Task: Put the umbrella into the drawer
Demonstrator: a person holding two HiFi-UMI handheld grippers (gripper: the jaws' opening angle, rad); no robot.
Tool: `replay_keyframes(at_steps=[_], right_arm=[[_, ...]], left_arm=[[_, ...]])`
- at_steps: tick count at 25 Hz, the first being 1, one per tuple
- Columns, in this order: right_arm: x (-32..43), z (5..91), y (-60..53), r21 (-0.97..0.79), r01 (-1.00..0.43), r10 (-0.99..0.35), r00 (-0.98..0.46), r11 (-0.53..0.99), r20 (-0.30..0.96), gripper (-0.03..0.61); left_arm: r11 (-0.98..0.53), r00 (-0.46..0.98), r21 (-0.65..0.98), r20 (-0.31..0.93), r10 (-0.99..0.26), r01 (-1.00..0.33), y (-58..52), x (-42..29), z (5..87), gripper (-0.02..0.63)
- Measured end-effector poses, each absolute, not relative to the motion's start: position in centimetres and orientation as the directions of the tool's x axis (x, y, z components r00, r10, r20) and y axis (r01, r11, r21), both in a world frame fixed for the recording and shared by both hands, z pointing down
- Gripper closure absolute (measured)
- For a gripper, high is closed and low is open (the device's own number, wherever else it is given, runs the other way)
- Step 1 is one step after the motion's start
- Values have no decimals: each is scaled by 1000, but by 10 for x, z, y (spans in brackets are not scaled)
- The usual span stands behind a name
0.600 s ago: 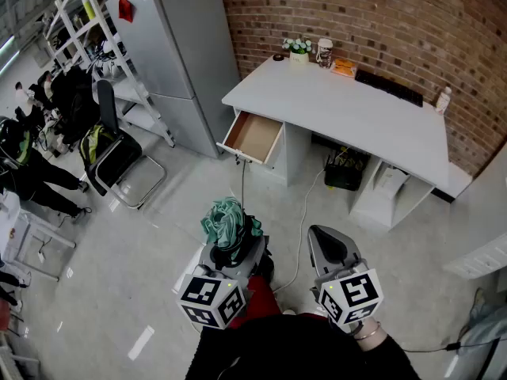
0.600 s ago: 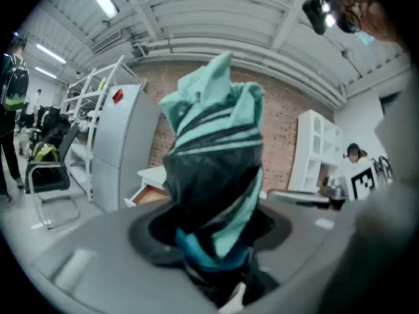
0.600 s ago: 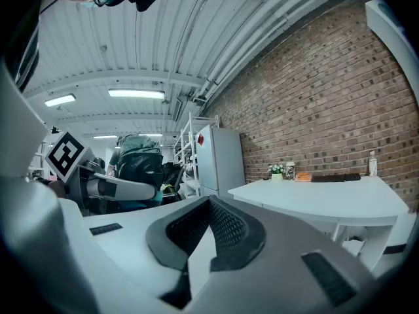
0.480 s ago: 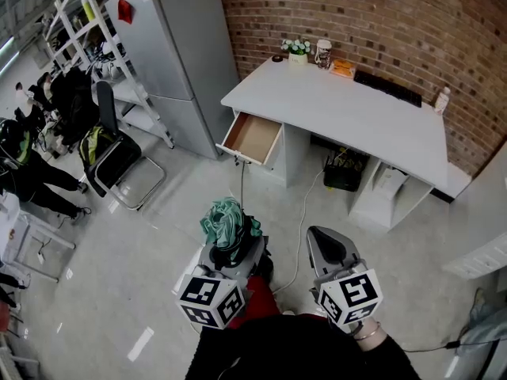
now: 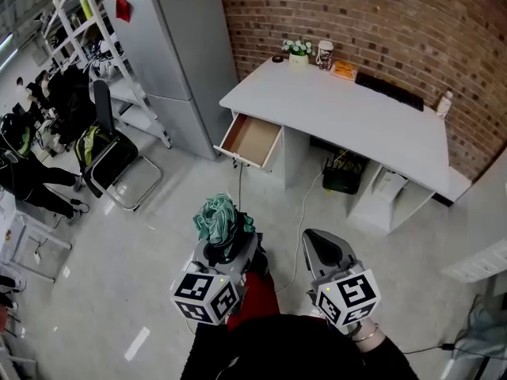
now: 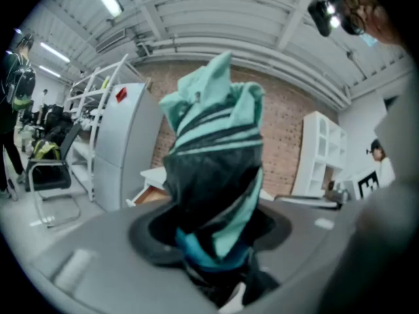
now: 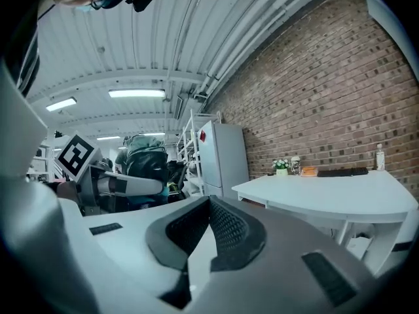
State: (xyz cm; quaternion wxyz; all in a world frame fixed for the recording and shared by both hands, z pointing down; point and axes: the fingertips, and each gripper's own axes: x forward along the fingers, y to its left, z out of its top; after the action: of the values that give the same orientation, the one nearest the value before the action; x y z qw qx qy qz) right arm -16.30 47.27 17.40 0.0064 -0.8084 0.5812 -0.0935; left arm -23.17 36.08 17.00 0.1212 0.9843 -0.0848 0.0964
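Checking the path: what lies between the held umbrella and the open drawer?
Head view: only bare floor and a thin cable trailing below the drawer.

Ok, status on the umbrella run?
Left gripper shut on umbrella. Right gripper shut, empty. Drawer open, across the floor. Cable on floor between.

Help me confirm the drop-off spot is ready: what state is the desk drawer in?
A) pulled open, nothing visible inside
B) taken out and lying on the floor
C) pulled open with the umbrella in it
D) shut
A: the drawer under the white desk stands pulled out with its wooden bottom bare, and the folded umbrella sits clamped in the left gripper.
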Motion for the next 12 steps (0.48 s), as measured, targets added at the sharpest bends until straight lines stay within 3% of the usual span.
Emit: replay_keyframes(at_steps=[12], right_arm=[[-95,188,366,-130,-932,-932,312,-338,182,577]], left_arm=[[-946,959,267,260,-115,-186,253,-158,200,377]])
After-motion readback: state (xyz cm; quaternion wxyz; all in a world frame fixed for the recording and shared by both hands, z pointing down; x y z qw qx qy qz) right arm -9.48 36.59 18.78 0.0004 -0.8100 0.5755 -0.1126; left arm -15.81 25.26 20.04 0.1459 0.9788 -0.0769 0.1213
